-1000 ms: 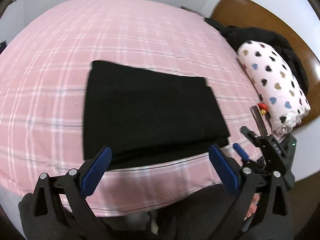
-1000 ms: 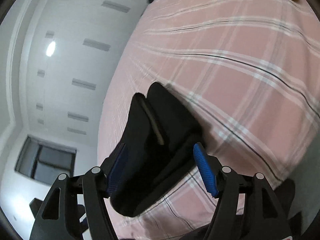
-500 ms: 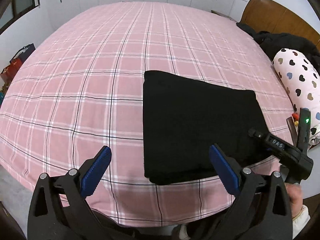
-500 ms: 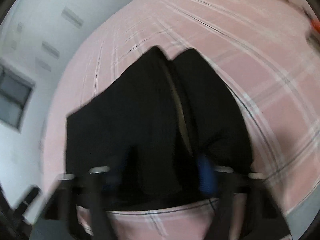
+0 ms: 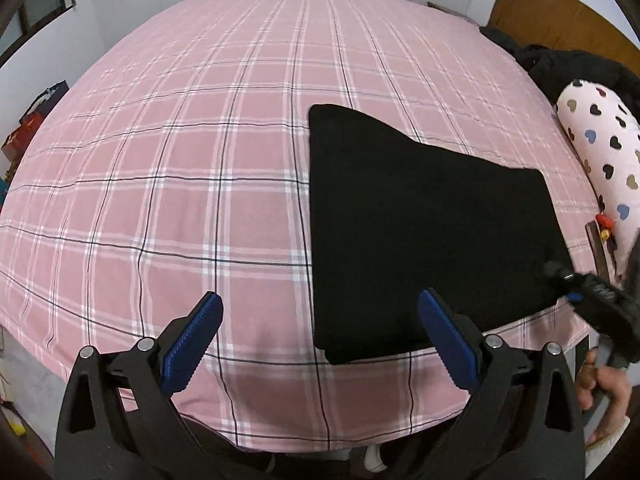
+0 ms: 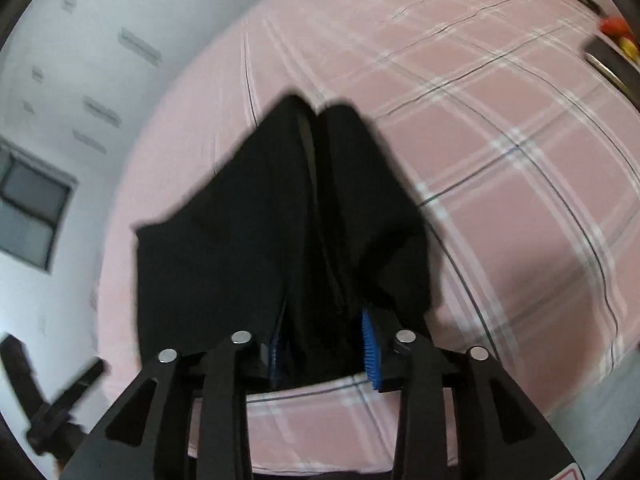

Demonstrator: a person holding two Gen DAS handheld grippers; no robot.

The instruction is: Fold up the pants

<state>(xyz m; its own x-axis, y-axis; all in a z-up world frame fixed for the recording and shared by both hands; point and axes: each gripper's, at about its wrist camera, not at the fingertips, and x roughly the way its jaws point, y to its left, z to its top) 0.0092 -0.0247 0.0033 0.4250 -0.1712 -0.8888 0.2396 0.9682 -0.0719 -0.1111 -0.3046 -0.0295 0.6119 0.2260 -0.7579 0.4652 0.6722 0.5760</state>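
The black pants point(image 5: 420, 220) lie folded into a flat rectangle on the pink plaid bed, right of centre in the left wrist view. My left gripper point(image 5: 320, 344) is open and empty, held above the bed's near edge just left of the pants' near corner. My right gripper point(image 6: 324, 348) is closed on the near right edge of the pants point(image 6: 280, 216), with black fabric bunched between its blue pads point(image 6: 370, 350). It also shows in the left wrist view point(image 5: 592, 296) at the pants' right edge.
The pink plaid bed point(image 5: 180, 160) fills both views. A heart-print pillow point(image 5: 600, 152) and dark clothes point(image 5: 560, 64) lie by the wooden headboard point(image 5: 560, 20) at right. A small red object point(image 5: 610, 226) lies by the pillow. White wardrobe doors stand beyond the bed.
My left gripper swung left and pulled back, so the pants now sit to its right. My right gripper moved onto the pants' edge and closed on the fabric.
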